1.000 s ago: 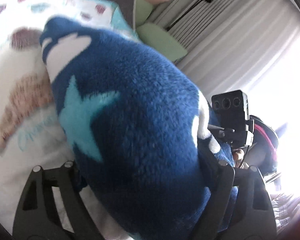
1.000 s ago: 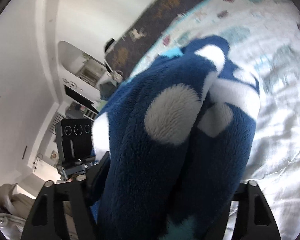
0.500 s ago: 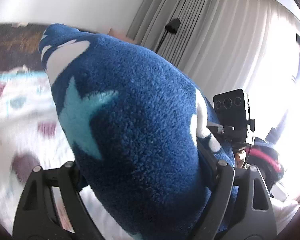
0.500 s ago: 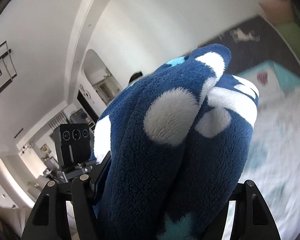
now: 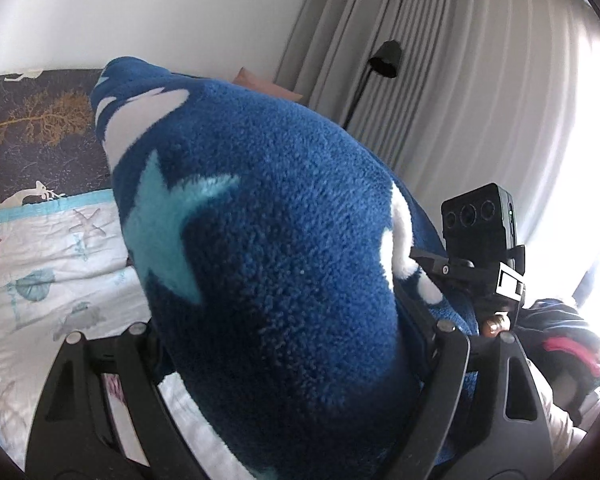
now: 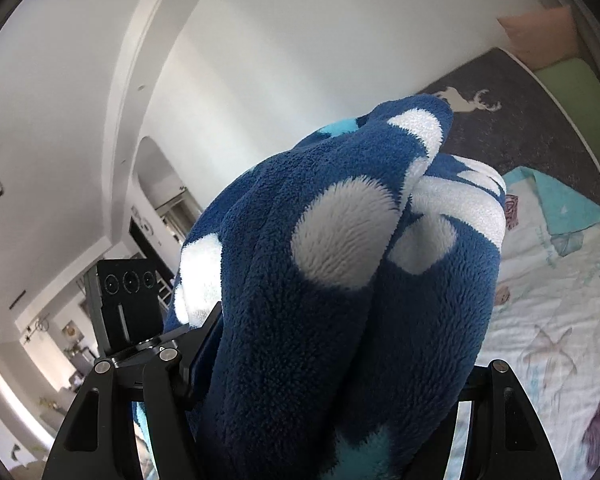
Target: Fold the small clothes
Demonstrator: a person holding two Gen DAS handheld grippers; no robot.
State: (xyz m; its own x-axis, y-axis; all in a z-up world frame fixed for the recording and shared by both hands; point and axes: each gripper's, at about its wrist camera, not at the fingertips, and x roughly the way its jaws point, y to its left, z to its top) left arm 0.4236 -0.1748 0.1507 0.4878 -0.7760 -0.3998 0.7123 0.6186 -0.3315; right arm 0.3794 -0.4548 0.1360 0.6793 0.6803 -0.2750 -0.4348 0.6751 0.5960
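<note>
Fleece, thick and navy with white spots and a teal star, bulged from both the left tongs (image 5: 276, 380) and right tongs (image 6: 320, 400), each clamped on the fleece garment (image 5: 268, 240) above the bed quilt (image 5: 40, 264), and its bunched bulk could slip free or land crooked.

A bed (image 5: 40, 264) is seen, covered by a white quilt (image 6: 548, 304) printed with starfish and shells and edged in turquoise. Beyond its top edge a dark cover (image 5: 32, 128) with deer and tree motifs is spread. A green pillow (image 6: 580, 92) and a peach pillow (image 6: 540, 36) are set at the head end.
</note>
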